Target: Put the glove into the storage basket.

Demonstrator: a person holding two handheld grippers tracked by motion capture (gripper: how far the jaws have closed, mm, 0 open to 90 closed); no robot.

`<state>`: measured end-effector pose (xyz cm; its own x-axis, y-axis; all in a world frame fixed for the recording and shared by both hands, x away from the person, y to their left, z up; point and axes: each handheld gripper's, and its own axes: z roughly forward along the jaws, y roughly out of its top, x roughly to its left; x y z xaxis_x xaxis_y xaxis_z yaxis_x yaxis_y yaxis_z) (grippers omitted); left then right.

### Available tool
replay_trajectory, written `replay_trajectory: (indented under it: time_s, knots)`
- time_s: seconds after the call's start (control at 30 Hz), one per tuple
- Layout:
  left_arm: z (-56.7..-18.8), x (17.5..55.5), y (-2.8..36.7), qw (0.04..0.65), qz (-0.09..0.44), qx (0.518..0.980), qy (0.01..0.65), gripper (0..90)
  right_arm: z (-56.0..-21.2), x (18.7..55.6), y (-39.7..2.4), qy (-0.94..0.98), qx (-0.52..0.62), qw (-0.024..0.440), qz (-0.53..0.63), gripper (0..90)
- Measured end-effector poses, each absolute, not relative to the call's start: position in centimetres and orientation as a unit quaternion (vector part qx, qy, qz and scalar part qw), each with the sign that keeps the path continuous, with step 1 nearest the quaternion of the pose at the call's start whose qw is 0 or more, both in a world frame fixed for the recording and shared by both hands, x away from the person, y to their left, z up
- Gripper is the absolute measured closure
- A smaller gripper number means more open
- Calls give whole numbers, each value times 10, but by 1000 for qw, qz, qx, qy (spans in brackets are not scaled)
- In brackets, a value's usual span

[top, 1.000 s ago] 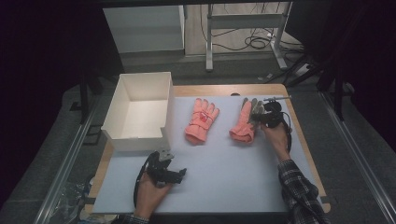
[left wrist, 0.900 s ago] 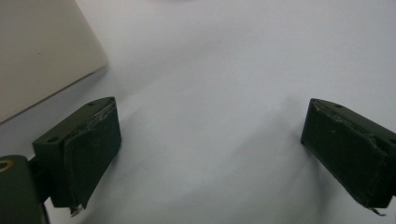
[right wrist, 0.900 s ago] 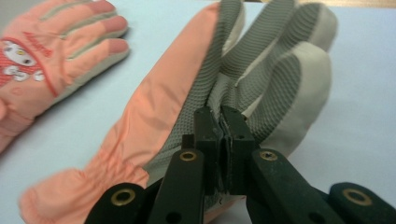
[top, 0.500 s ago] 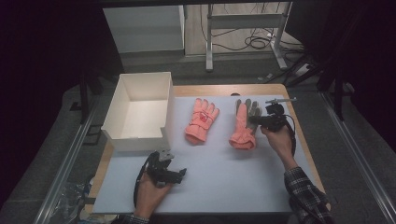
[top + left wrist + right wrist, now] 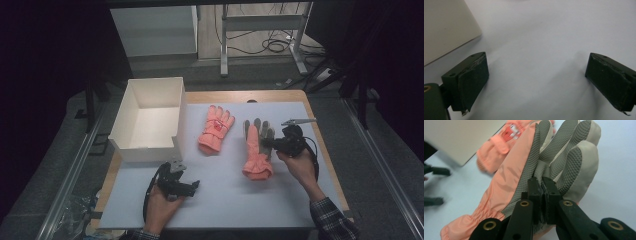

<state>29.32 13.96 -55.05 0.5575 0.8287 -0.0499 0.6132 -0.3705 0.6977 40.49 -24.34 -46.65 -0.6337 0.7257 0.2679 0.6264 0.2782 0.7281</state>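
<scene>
I count two orange gloves (image 5: 215,130) (image 5: 256,154) on the table (image 5: 280,205), one white box (image 5: 148,120), and two grippers: left gripper (image 5: 192,186), right gripper (image 5: 264,143).

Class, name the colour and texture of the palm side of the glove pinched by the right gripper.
Grey, with a dotted grip texture, on the glove; clearest in the right gripper view.

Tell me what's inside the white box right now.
The white box looks empty: the high view shows bare white floor and walls. The strip just behind its near wall is hidden from that camera. Both gloves, left one and right one, are outside on the table.
</scene>
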Motion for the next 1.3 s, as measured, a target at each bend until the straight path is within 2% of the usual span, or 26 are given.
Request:
replay_trajectory:
  time_s: [0.23, 0.53, 0.57, 0.63, 0.77, 0.8, 0.97, 1.1, 1.3]
  knots:
    - [-551, 293, 140, 344, 157, 813, 444, 50, -481, 385, -233, 807, 410, 42, 423, 856]
    - [-551, 293, 140, 344, 157, 813, 444, 50, -504, 389, -230, 812, 420, 49, 403, 847]
    - [-551, 293, 140, 344, 157, 813, 444, 50, -504, 389, -232, 811, 421, 47, 403, 829]
    - [-551, 293, 139, 344, 157, 813, 444, 50, -502, 389, -232, 813, 417, 60, 402, 737]
    - [-551, 293, 139, 344, 157, 813, 444, 50, -494, 390, -233, 812, 411, 71, 409, 683]
    - [-551, 293, 140, 344, 157, 813, 444, 50, -487, 391, -232, 810, 408, 78, 414, 636]
    - [-551, 293, 140, 344, 157, 813, 444, 50, -473, 397, -223, 813, 393, 94, 419, 563]
    - [-551, 293, 140, 344, 157, 813, 444, 50, -467, 402, -214, 816, 385, 97, 420, 541]
    - [-551, 293, 140, 344, 156, 813, 444, 50, -459, 418, -186, 820, 375, 106, 418, 470]
